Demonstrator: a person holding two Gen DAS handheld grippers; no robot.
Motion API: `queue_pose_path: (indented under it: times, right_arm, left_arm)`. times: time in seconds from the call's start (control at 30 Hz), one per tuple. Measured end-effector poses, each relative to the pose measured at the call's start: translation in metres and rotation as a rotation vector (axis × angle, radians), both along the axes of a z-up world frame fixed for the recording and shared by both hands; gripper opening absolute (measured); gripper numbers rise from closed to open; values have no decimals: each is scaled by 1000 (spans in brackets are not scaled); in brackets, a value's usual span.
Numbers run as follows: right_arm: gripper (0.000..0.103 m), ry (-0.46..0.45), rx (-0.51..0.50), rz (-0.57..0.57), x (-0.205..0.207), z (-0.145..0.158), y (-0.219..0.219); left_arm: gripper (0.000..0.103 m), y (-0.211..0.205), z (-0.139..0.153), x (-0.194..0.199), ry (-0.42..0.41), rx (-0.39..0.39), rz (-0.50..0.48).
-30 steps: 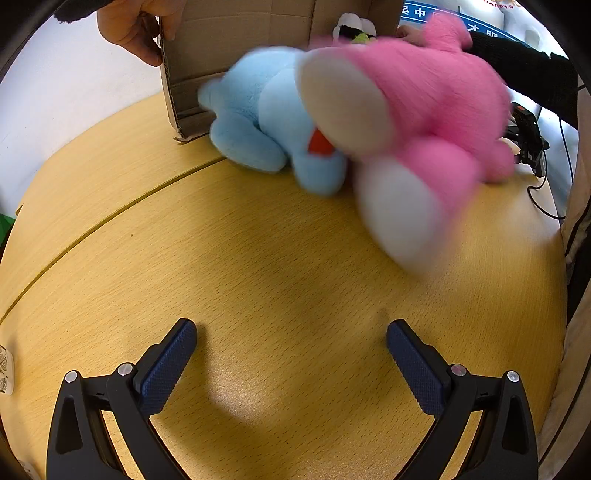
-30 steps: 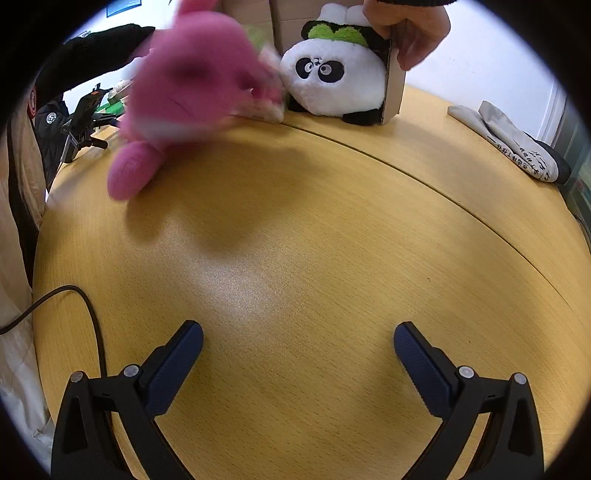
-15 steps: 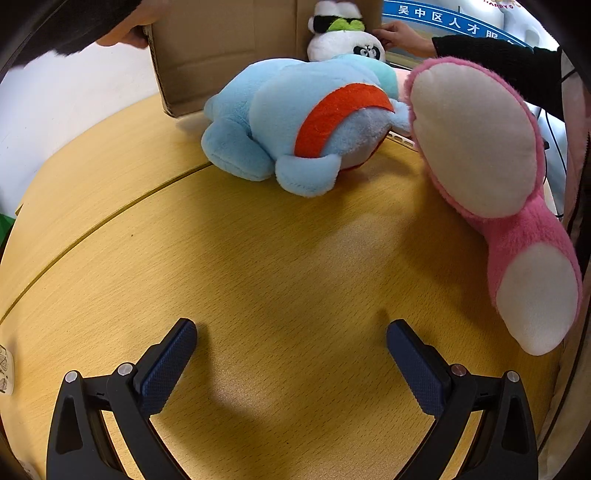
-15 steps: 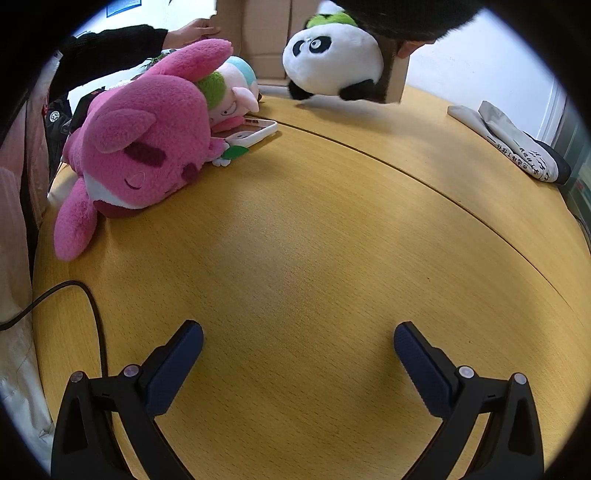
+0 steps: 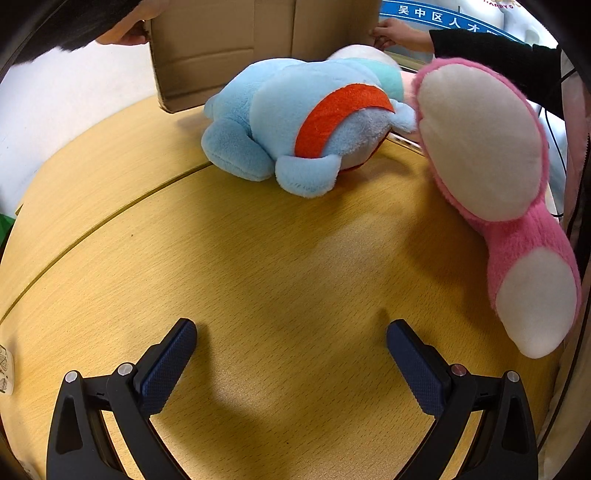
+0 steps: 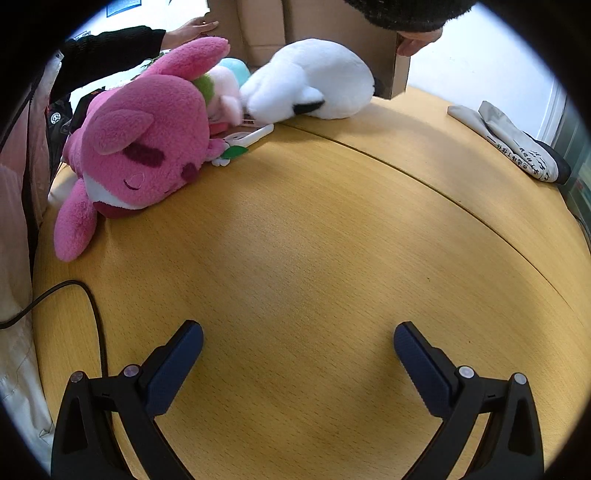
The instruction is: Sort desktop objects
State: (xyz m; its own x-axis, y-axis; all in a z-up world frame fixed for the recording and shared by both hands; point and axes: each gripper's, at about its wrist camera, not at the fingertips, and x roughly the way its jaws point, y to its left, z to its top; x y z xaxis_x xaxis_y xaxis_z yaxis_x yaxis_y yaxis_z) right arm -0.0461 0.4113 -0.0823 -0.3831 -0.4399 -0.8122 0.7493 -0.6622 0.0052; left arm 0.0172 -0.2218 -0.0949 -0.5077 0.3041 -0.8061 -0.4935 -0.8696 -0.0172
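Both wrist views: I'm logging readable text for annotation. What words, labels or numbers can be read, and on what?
"吴中区人才": white characters on the blue sign behind the cardboard box; it runs on, cut off.
Folded grey cloth: dark printed characters, too small to read.
White label at the table edge: unreadable.

Lighting: bright, even, overhead; soft shadows ahead of each hand-held gripper [image 5: 291, 345]. Fisheye bending, dark vignette corners; sharp focus.

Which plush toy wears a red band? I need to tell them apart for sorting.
The light blue plush toy, lying by the cardboard box. The pink plush and the white plush show no red band.
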Motion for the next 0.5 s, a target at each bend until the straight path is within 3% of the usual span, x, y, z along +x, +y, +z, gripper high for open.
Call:
queue_pose_path:
  times: [0.5]
  right_arm:
    - [103,0,1,0,-1,0,-1]
  left_arm:
    - [103,2,2,-10,-1,0,0]
